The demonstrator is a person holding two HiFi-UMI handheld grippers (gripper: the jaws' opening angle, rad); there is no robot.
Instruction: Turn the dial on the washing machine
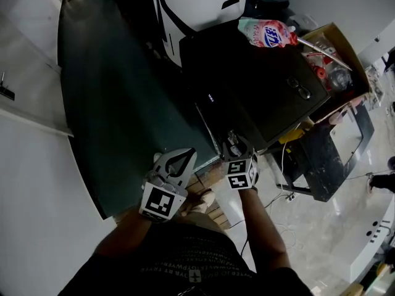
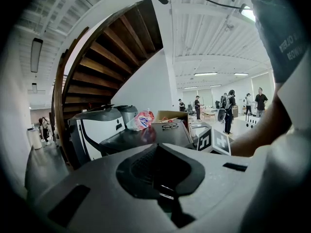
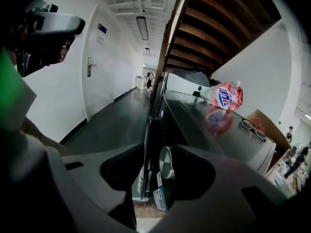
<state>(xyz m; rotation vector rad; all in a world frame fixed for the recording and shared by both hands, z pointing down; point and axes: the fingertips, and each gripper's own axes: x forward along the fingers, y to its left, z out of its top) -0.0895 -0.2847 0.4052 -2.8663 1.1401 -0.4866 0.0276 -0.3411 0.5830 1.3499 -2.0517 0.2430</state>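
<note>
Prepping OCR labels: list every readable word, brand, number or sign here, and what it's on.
No text reads cleanly.
On the pouch: blue brand mark, too blurred.
On the shirt: print, too small and dark.
On the washing machine, the display: lit, too small.
On the sticker below the dial: too blurred.
On the door sign: too small.

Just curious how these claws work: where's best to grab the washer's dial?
On the rim of the dial, a jaw each side, coming straight at the front of the washing machine: it is a round disc standing out from that face.
</note>
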